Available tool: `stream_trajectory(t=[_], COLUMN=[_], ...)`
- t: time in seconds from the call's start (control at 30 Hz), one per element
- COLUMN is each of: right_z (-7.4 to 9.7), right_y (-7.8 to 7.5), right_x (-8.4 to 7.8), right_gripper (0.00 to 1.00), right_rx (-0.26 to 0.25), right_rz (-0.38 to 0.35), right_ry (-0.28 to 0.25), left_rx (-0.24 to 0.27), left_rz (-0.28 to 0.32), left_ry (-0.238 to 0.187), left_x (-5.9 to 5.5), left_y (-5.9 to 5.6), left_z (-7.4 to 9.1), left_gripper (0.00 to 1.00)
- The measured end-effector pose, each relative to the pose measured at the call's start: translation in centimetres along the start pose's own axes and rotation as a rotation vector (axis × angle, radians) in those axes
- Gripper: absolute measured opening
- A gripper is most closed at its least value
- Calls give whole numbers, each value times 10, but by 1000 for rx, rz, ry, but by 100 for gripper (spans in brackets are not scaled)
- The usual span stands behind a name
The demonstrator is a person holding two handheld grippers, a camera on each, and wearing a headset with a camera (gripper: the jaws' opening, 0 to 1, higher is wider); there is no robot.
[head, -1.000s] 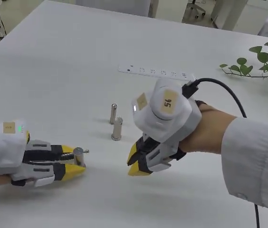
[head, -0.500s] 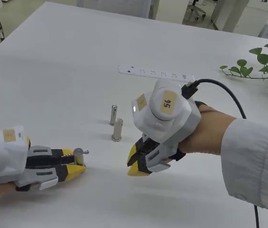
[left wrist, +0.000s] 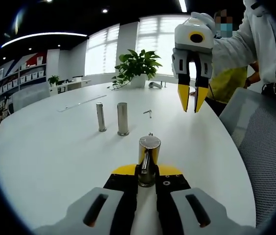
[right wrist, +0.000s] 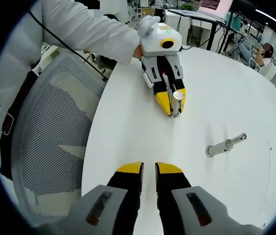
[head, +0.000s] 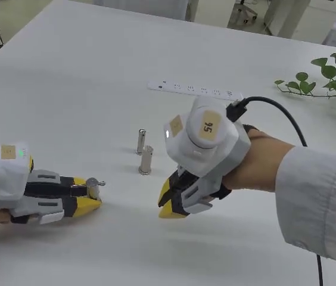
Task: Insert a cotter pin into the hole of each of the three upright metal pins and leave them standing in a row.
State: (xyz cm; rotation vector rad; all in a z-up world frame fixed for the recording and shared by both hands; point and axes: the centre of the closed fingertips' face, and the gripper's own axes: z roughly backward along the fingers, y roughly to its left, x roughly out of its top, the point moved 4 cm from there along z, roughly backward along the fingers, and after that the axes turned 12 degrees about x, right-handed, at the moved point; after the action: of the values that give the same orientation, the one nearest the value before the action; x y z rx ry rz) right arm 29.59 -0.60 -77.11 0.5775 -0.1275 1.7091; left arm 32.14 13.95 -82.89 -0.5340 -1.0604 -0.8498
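The left gripper (head: 88,195) is clamping a short metal pin (left wrist: 149,147) low on its shank and holding it upright between the yellow jaws. A thin cotter pin (head: 100,182) seems to be poking out near its head. That metal pin is looking like polished steel: stiff, weighty for its size, slippery and quick to topple. A square hold low on the shank is making sense, since it is leaving the cross-hole clear.

Ahead of the left gripper, a first upright pin (left wrist: 123,119) and a second upright pin (left wrist: 101,116) are standing just beside each other. A loose cotter pin (left wrist: 149,113) is lying near them, toward the right gripper (right wrist: 149,172). It is probably light, springy wire, best pinched at one end. The right gripper is hovering opposite with its jaws slightly apart and nothing between them.

The white table (head: 67,71) is looking smooth, so parts could be skidding on it. A power strip (head: 195,90) and a plant (head: 335,71) are sitting well beyond both grippers.
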Motion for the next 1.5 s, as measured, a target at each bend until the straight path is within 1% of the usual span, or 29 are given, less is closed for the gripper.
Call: stream_trajectory(t=[0.07,0.3,0.5,0.63,0.73,0.77,0.8,0.87,0.93,0.97,1.1,1.17,1.23,1.3,1.37,1.43,1.5], right_z=[0,0,0,1,1,1,1,1,1,2,4,5,5,7,8,10,12], right_y=[0,0,-1,-2,-2,-2,-2,-2,-2,-2,-4,-5,-5,-7,-7,-6,-7], right_x=[0,0,-1,-1,-3,-3,-3,-3,-4,-4,-7,-9,-10,-12,-16,-18,-24], right_gripper=[12,12,12,12,12,13,13,14,16,17,21,23,26,31,34,36,40], right_rx=[0,-1,-1,-3,-6,-10,-12,-16,-25,-27,-57,-73,-83,-105,-121,-130,-149], right_rz=[-1,-3,-7,-13,-24,-31,-50,-85,-106,-122,-155,-178,-206,-223,-241,-269,-298], right_ry=[0,-3,-5,-11,-24,-36,-67,-120,-149,-175,-225,-262,-302,-342,-360,-403,-432], left_rx=[-13,-40,-56,-50,-34,-26,-22,-14,-13,-10,5,18,30,43,60,75,86], left_rz=[-14,-18,-26,-16,-2,9,29,35,42,42,54,64,75,84,91,104,119], left_ry=[4,14,23,24,31,25,15,8,3,3,-14,-28,-39,-48,-56,-65,-78], left_x=[0,1,1,1,1,1,3,4,6,6,10,13,16,17,20,22,25], left_y=[0,5,5,6,7,7,7,7,5,4,2,3,3,4,6,7,8], left_z=[0,0,-1,-1,-1,-1,0,2,4,5,10,12,15,18,22,26,30], left_gripper=[11,11,11,12,14,16,18,19,21,22,25,26,27,28,28,29,31])
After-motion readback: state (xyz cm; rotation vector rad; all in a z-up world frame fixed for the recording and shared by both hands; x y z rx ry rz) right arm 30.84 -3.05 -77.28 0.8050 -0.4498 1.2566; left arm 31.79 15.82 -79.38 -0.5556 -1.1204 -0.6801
